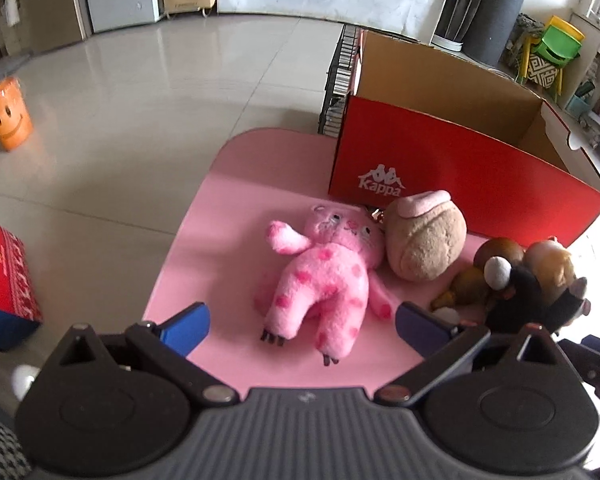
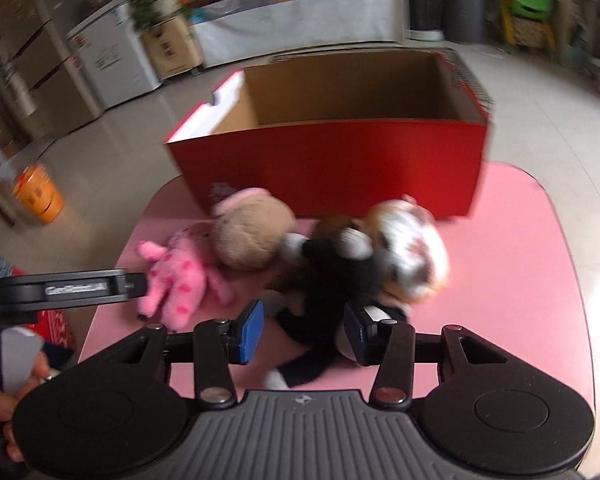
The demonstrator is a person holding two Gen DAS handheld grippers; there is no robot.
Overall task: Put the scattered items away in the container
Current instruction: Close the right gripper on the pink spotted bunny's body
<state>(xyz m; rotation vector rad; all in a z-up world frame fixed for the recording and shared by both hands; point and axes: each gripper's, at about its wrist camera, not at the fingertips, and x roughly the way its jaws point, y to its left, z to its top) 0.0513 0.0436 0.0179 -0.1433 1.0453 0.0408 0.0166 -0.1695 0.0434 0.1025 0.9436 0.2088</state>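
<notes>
A red open-topped cardboard box (image 1: 460, 168) (image 2: 340, 168) stands at the back of the pink table (image 1: 236, 216). In front of it lie a pink spotted plush (image 1: 324, 280) (image 2: 180, 280), a round beige plush (image 1: 424, 236) (image 2: 252, 236) and a black, brown and white plush pile (image 1: 520, 280) (image 2: 364, 256). My left gripper (image 1: 304, 326) is open, and the pink plush's legs reach between its fingers. My right gripper (image 2: 305, 332) is open at a narrower width, with the black plush's body between its blue pads (image 2: 252, 332); the right wrist view is motion-blurred.
The pink table's edges drop to a tiled floor. An orange smiley bucket (image 1: 6, 120) and a red printed box (image 1: 4, 276) sit on the floor at left. A wire rack (image 1: 340, 80) stands behind the box. A hand (image 2: 4, 400) holds the left gripper's body (image 2: 76, 288).
</notes>
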